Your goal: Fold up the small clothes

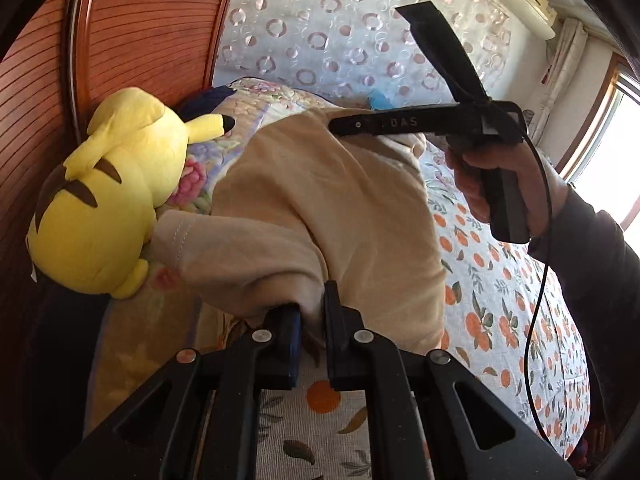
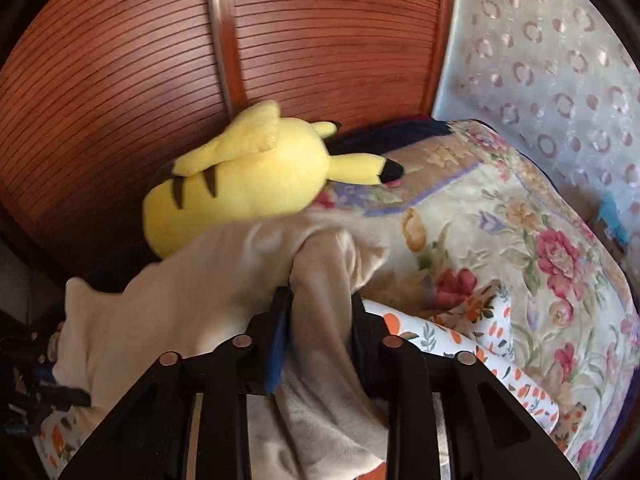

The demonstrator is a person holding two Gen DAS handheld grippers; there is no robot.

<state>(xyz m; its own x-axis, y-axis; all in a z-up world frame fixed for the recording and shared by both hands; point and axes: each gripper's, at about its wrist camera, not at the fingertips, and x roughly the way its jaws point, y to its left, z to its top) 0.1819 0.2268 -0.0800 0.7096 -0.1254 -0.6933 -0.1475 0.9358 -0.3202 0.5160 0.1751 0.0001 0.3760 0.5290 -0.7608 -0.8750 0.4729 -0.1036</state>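
Note:
A small beige garment (image 1: 320,208) hangs stretched between my two grippers above the bed. My left gripper (image 1: 312,320) is shut on one bunched edge of it. My right gripper (image 2: 320,312) is shut on another bunched part of the same garment (image 2: 192,288), which drapes to the left and down. In the left wrist view the right gripper (image 1: 340,126) reaches in from the right, held by a hand (image 1: 492,184), its tips buried in the cloth. The left gripper shows only partly at the far left edge of the right wrist view (image 2: 24,376).
A yellow plush toy (image 1: 108,200) lies on a floral quilt (image 2: 520,240) against the wooden slatted headboard (image 1: 152,28). The sheet with orange fruit print (image 1: 500,300) covers the bed. A patterned curtain (image 1: 340,20) hangs behind. A window (image 1: 612,152) is at right.

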